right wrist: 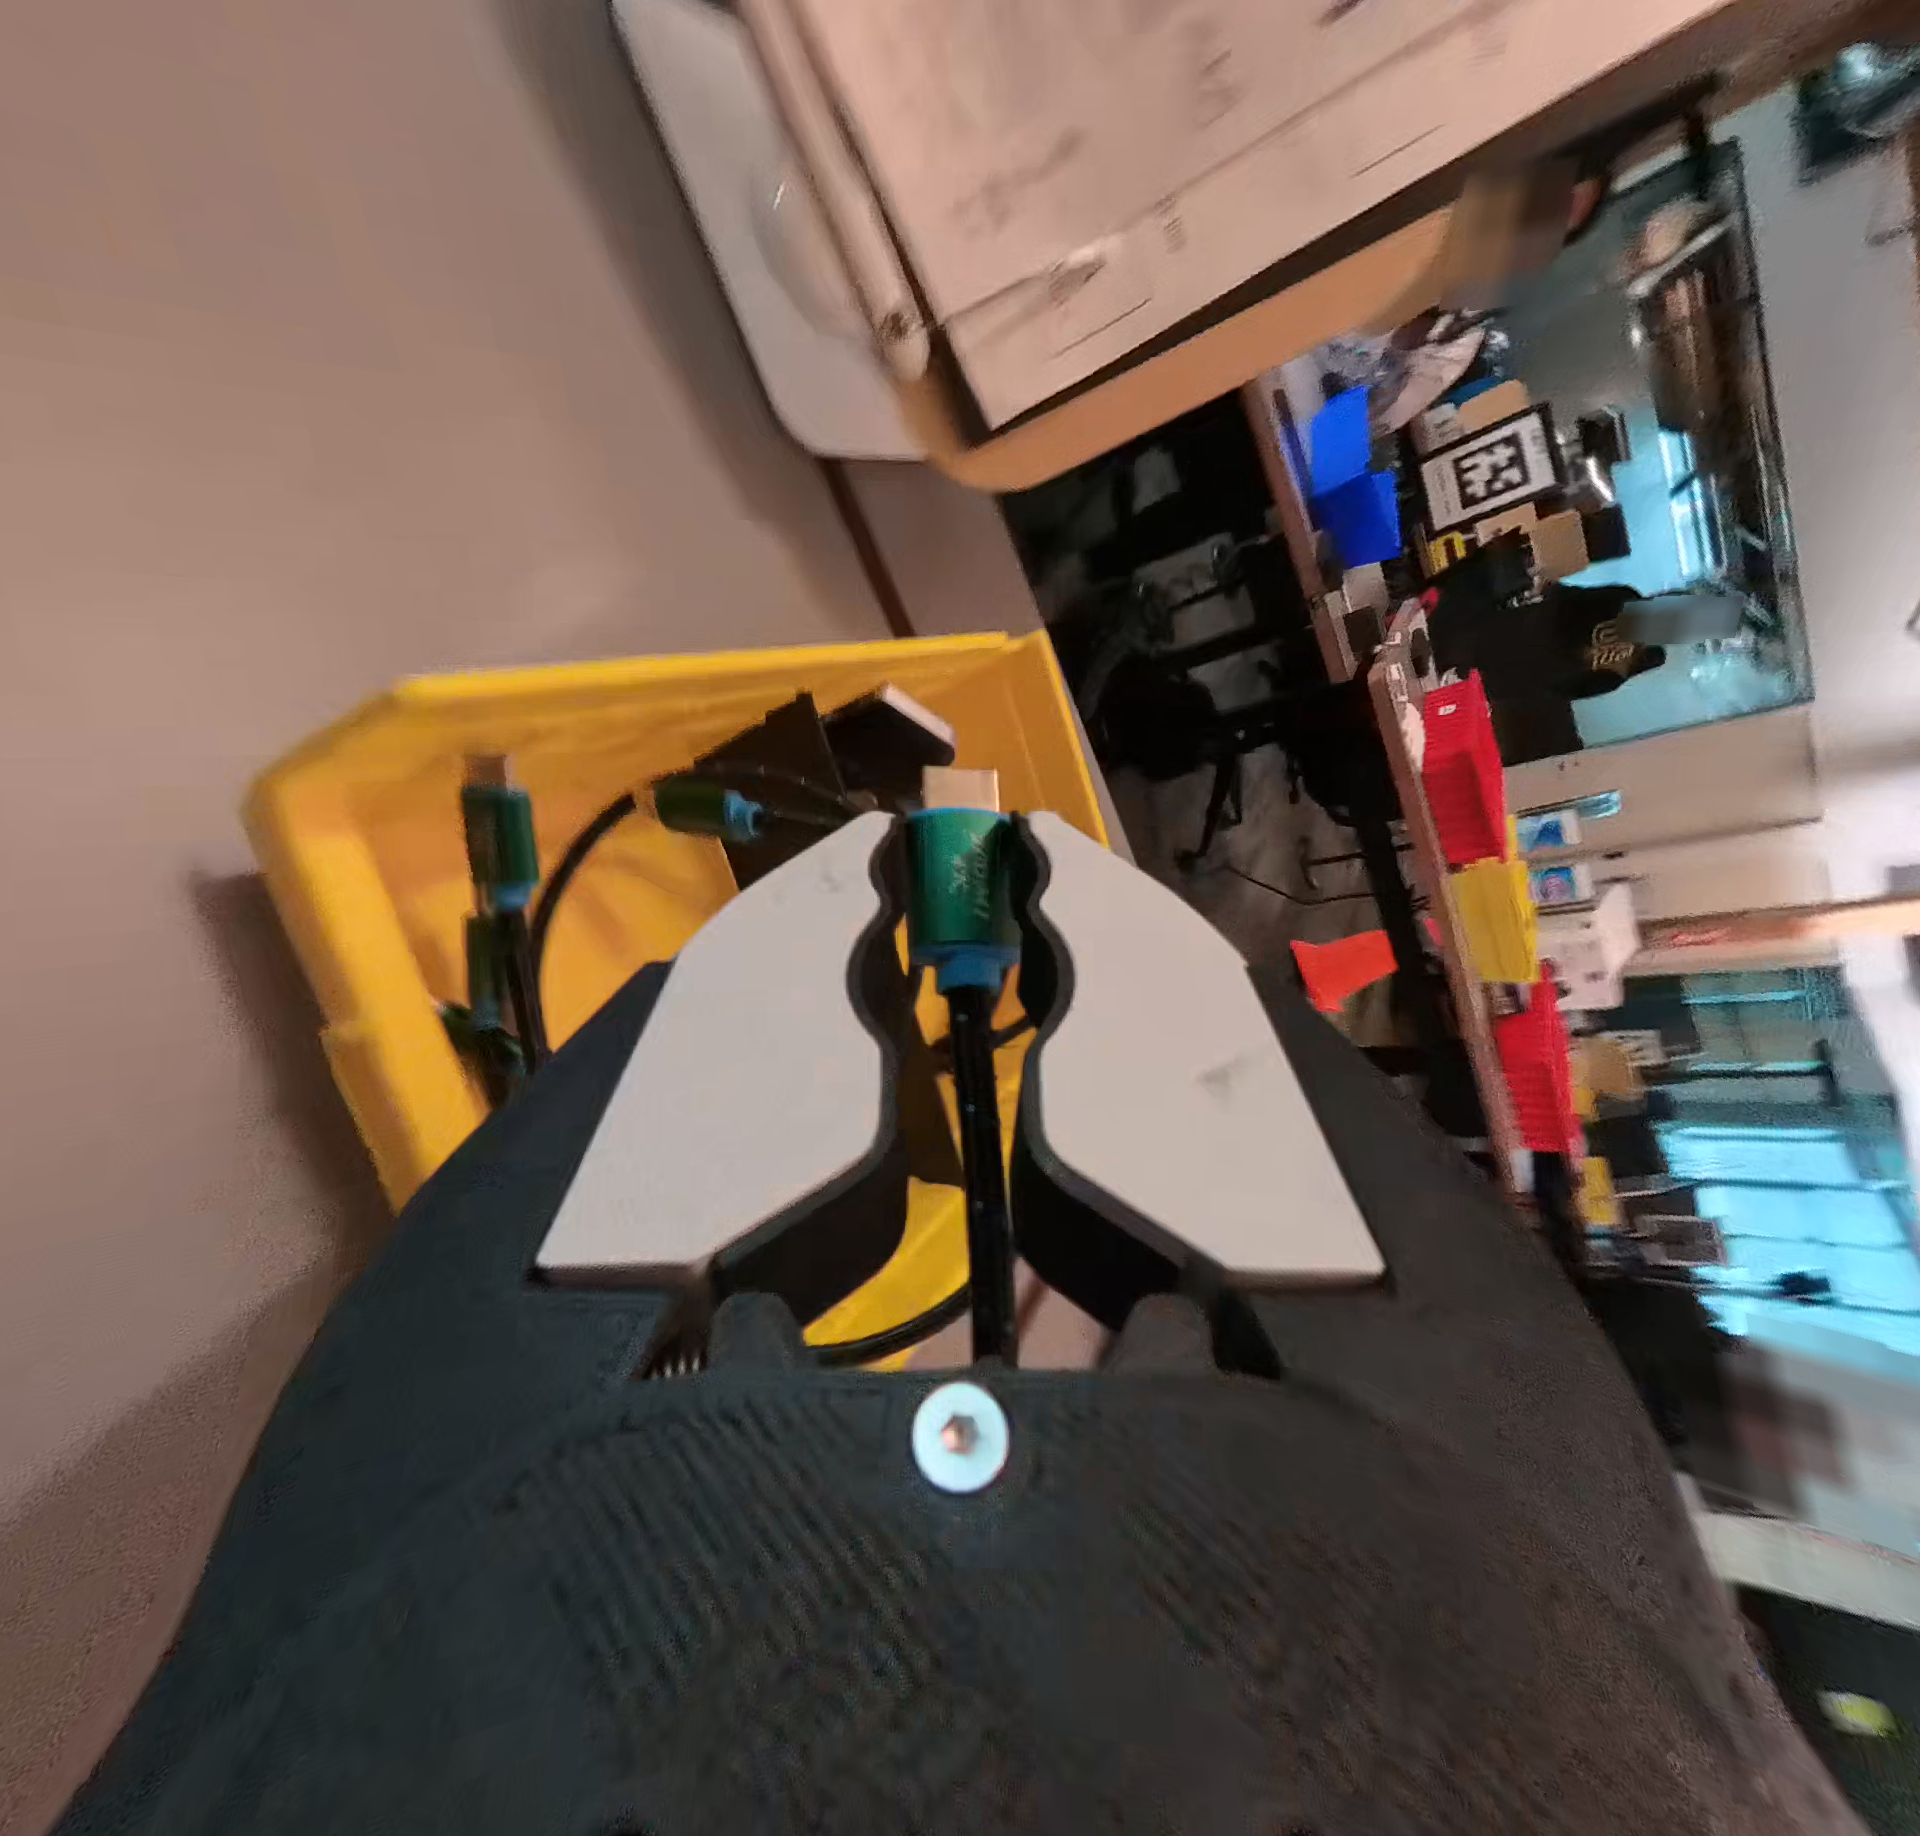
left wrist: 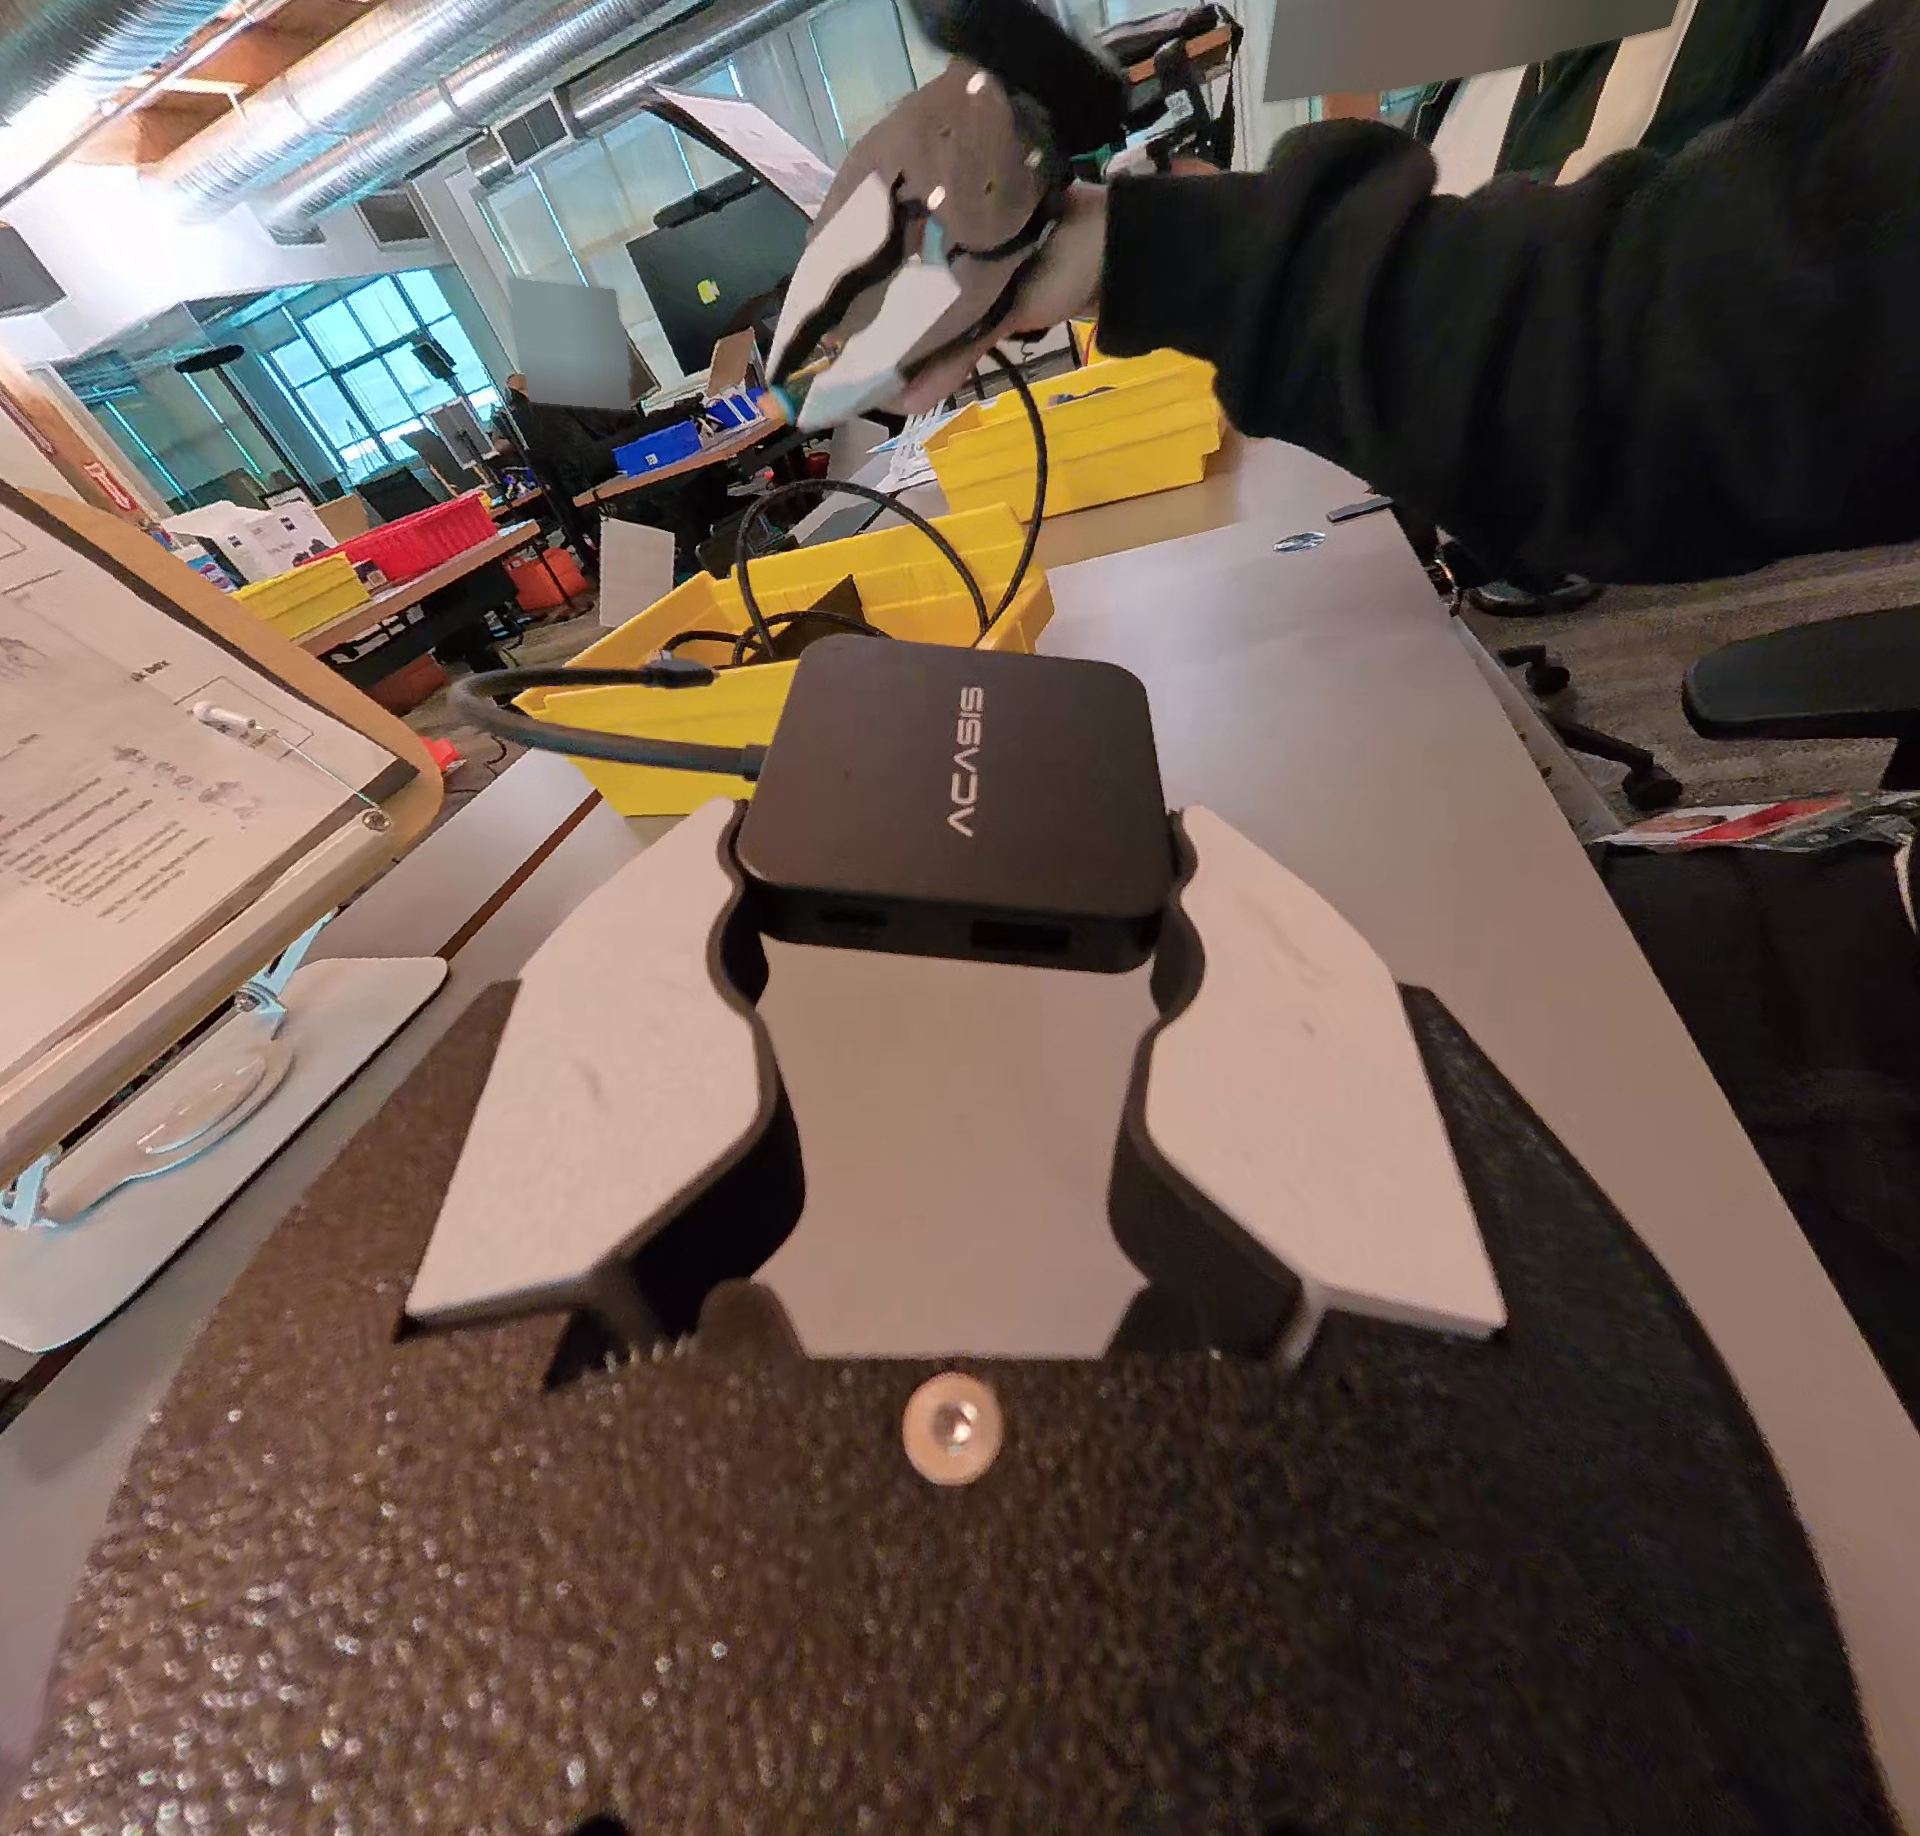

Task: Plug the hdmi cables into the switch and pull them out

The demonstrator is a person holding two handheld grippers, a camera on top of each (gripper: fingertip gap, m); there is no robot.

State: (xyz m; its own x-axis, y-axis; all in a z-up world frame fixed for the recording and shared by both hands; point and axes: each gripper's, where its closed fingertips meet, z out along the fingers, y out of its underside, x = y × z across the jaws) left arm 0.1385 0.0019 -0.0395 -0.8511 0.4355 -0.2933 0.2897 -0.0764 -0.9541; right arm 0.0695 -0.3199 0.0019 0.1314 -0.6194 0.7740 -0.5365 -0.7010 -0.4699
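Observation:
A black square switch [left wrist: 951, 799] lies on the grey table [left wrist: 1299, 726], its ports facing me. My left gripper [left wrist: 956, 841] is shut on the switch, one finger on each side. My right gripper [right wrist: 958, 830] is shut on a green HDMI plug [right wrist: 956, 887] with a blue collar and a black cable. In the left wrist view the right gripper [left wrist: 800, 399] is held high above the table beyond the switch, its cable [left wrist: 1023, 498] hanging down into a yellow bin [left wrist: 748, 685]. More green plugs [right wrist: 497, 841] lie in that bin [right wrist: 343, 851].
A tilted document stand [left wrist: 187, 747] with a printed page is at the left on a white base [left wrist: 208, 1090]. A second yellow bin [left wrist: 1091, 436] sits farther back. A dark cable [left wrist: 582, 737] leaves the switch's left side. A sleeved arm [left wrist: 1507, 332] reaches in from the right.

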